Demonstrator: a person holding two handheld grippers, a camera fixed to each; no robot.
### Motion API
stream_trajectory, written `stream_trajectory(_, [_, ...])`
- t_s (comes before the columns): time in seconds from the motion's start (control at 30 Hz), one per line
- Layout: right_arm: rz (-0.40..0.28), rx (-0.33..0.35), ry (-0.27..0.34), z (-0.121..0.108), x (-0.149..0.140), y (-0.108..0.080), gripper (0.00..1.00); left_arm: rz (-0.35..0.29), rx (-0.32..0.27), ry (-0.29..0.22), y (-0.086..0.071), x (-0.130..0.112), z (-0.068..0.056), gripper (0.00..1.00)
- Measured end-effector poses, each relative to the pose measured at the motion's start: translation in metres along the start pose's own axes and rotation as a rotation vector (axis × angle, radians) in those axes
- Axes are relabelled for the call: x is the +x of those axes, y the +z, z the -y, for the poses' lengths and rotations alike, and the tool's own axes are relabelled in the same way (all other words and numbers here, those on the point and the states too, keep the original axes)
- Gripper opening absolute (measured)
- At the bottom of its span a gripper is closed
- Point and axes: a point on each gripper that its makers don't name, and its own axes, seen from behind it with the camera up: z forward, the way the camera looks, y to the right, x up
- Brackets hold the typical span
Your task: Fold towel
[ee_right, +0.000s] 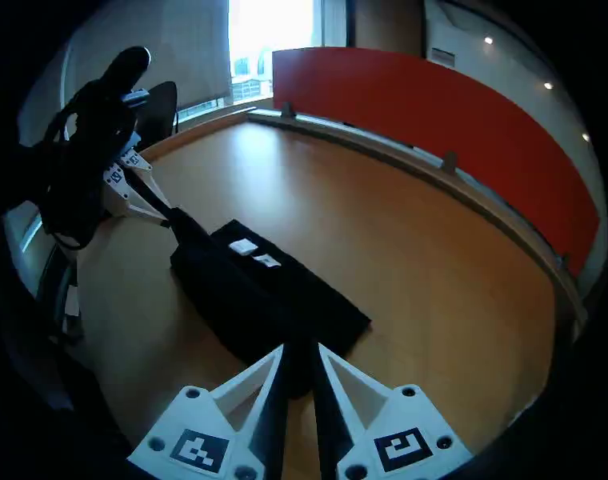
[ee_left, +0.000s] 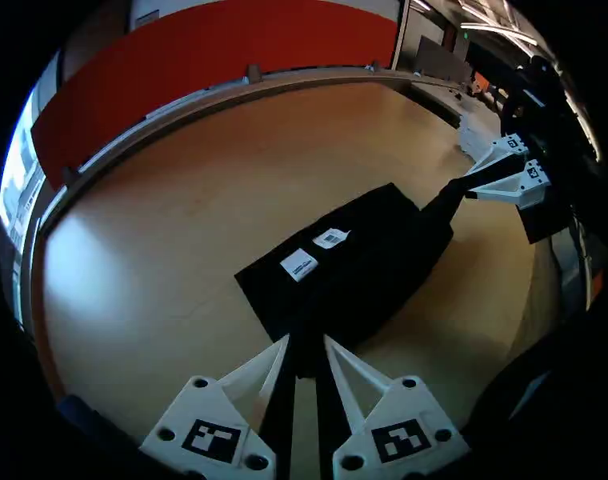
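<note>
Wooden table [ee_left: 160,240], red partition [ee_left: 224,56] behind; black towel [ee_left: 368,264] on top.

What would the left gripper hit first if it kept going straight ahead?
The black towel: the left gripper's jaws seem shut on its near edge, with more towel lying ahead on the table.

- A bare, light wooden surface [ee_left: 168,256] runs up to a raised rim, where a long red panel [ee_left: 224,56] stands.
- A black towel [ee_left: 360,264] lies on it as a long folded strip, well apart from the red panel.
- Two white labels [ee_left: 298,264] sit just beside each other near the towel's edge that faces the red panel.
</note>
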Motion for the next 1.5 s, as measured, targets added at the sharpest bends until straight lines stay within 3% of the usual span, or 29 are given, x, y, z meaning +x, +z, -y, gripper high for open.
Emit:
stream_trajectory(0.47, [0.020,-0.002,0.006,-0.013,-0.001,0.017,0.16,0.019,0.002,-0.001,0.018,0.003,0.009,0.14])
stream_trajectory(1.2, [0.075,0.009,0.037,-0.027,-0.011,0.060,0.16,0.064,0.017,0.026,0.060,-0.002,0.026,0.14])
stream_trajectory(1.5, [0.088,0.003,0.076,-0.034,-0.018,0.074,0.16,0.055,0.019,0.017,0.075,0.001,0.033,0.23])
